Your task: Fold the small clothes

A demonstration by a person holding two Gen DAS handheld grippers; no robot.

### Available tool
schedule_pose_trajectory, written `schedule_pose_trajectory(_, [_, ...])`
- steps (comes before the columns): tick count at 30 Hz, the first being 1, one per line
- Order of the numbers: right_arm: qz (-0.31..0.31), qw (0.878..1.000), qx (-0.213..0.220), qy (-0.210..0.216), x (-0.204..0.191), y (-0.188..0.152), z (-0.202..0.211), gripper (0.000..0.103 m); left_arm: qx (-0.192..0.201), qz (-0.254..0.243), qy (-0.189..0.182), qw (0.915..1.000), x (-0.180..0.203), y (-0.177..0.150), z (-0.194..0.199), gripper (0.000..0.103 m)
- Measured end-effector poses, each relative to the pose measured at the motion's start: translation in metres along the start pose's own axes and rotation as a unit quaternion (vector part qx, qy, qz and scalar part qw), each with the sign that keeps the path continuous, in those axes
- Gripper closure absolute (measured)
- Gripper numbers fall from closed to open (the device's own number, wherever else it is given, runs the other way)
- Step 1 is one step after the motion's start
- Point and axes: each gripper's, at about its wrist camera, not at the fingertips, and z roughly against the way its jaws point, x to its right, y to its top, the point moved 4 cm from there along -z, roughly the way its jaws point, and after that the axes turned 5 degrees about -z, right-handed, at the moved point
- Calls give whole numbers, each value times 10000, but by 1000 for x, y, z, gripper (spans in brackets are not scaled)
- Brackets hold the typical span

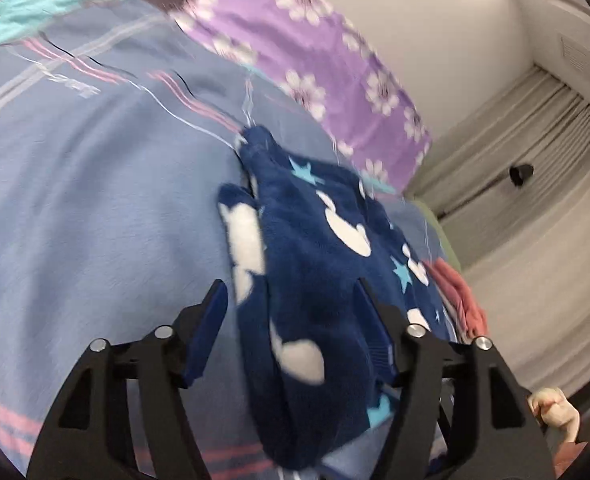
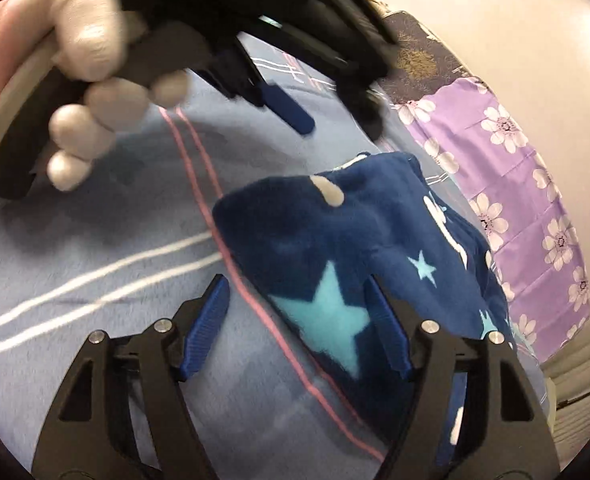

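A navy star-print fleece garment (image 1: 311,264) is spread on the bed (image 1: 95,200); left claw (image 1: 291,312) and right claw (image 2: 299,308) are released, straddling it.

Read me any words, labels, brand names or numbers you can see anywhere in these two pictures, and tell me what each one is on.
No text can be read in either view.
Blue striped bedsheet: a small pale mark beside the pink stripes in the left wrist view could be lettering, but it is too blurred to read.
Navy fleece garment: only white shapes and light blue stars, no words.
Purple cloth: only white flowers, no words.
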Motion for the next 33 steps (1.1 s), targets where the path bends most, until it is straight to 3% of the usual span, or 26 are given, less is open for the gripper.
schedule_pose_trajectory(3, [126, 9997, 77, -200, -4, 8, -6, 31, -601, -63, 235, 9979, -7, 15, -42, 37])
schedule_pose_trajectory(6, [144, 9992, 97, -363, -4, 16, -18, 31, -657, 60, 80, 9978, -13, 29, -62, 37])
schedule_pose_trajectory(7, [96, 9992, 90, -384, -2, 18, -22, 36, -657, 164, -10, 9977, -15, 35, -69, 37])
schedule_pose_trajectory(8, [13, 9990, 61, -439, 0, 20, -28, 58, -656, 245, -65, 9975, -16, 39, -74, 38])
schedule_pose_trajectory(9, [-46, 9984, 69, -567, 4, 23, -33, 67, -645, 317, -90, 9974, -18, 43, -79, 41])
schedule_pose_trajectory(10, [-144, 9985, 130, -508, 8, 24, -33, 72, -662, 379, -103, 9970, -18, 46, -81, 56])
schedule_pose_trajectory(11, [-245, 9986, 161, -445, 11, 24, -30, 76, -685, 500, -146, 9963, -20, 47, -83, 66])
schedule_pose_trajectory(13, [-705, 9968, 332, -203, 29, 25, -18, 83, -607, 764, -306, 9948, -18, 53, -81, 72])
schedule_pose_trajectory(17, [-1826, 9804, 673, 308, 77, 28, 11, 85, -372, 358, -320, 9982, 21, 74, -69, 74])
schedule_pose_trajectory(22, [-2872, 9491, 1129, 624, 126, 15, 57, 85, -268, -343, -276, 9987, 92, 97, -62, 74])
schedule_pose_trajectory(28, [-4071, 8980, 1563, 587, 210, -40, 98, 85, -503, -1146, -268, 9918, 183, 110, -91, 74])
schedule_pose_trajectory(31, [-4837, 8582, 1580, 676, 249, -90, 111, 85, -824, -1597, -208, 9835, 238, 103, -130, 73])
schedule_pose_trajectory(33, [-5583, 8069, 1583, 1099, 273, -135, 113, 85, -993, -1832, -232, 9778, 263, 93, -156, 73])
